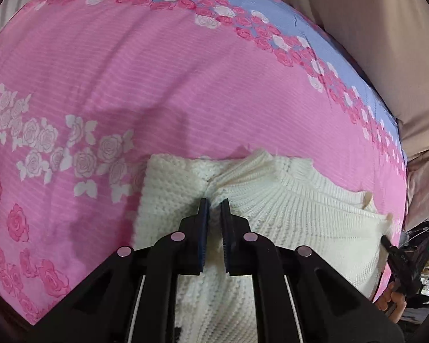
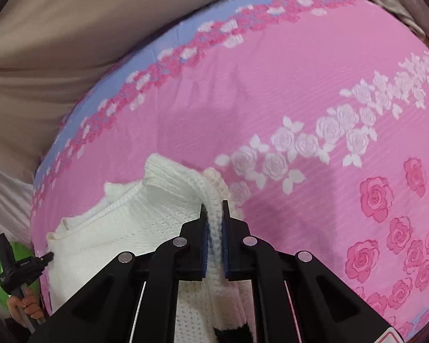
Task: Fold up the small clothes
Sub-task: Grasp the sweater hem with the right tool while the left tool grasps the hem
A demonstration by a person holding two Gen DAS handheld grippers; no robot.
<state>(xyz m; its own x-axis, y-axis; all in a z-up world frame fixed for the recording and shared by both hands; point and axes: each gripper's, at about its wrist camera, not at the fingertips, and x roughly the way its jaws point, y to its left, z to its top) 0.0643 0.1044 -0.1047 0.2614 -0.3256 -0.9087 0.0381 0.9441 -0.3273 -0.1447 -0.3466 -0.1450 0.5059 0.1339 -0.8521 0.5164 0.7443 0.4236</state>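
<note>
You're pinching the white knit sweater (image 1: 294, 214) with both tongs: left gripper (image 1: 213, 208) and right gripper (image 2: 213, 210) each clamping narrow on a bunched edge. Sweater's lying on the pink rose bedspread (image 1: 157, 85), mid-fold; next likely calls for carrying both edges across evenly. No containers showing.

We see a pink bedspread (image 1: 163, 85) printed with white and pink roses and edged in lavender-blue. Beyond its border lies beige fabric (image 2: 57, 43), softly creased under even light.
</note>
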